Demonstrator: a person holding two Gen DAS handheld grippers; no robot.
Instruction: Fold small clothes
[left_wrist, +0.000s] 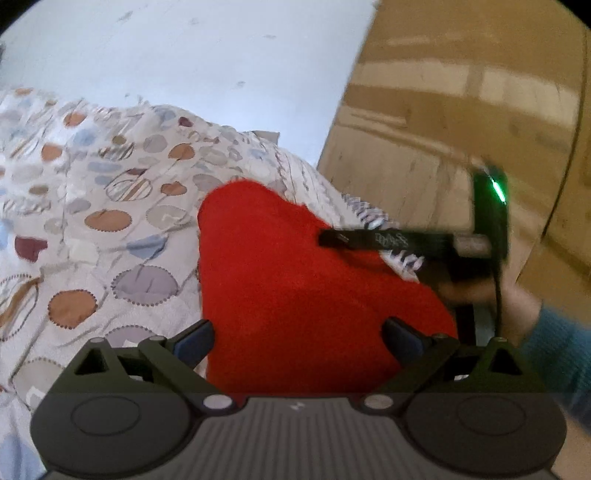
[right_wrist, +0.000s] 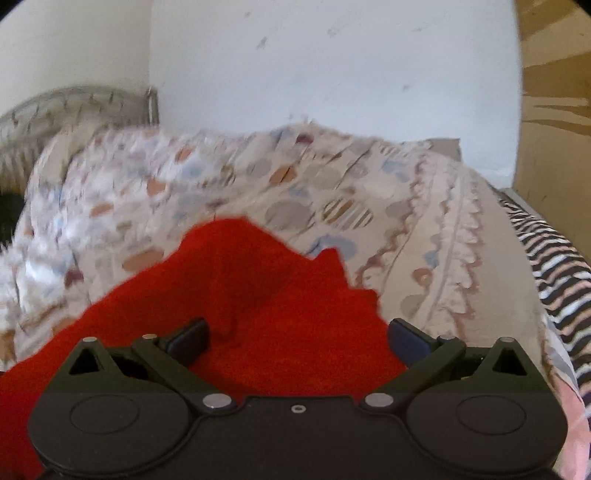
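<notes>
Item: red knit garment (left_wrist: 295, 280), rumpled on patterned bedspread (left_wrist: 110, 206), ahead of both claws. Left claw (left_wrist: 297, 338): spread wide, empty. Right claw (right_wrist: 297, 338): likewise. Risk: pinching bedspread with garment; bunched fabric folds crooked.

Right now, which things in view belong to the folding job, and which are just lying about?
For the job:
red cloth
left gripper, open
right gripper, open

Just lying about:
patterned bedspread
striped sheet
metal bedhead
wooden cupboard
</notes>
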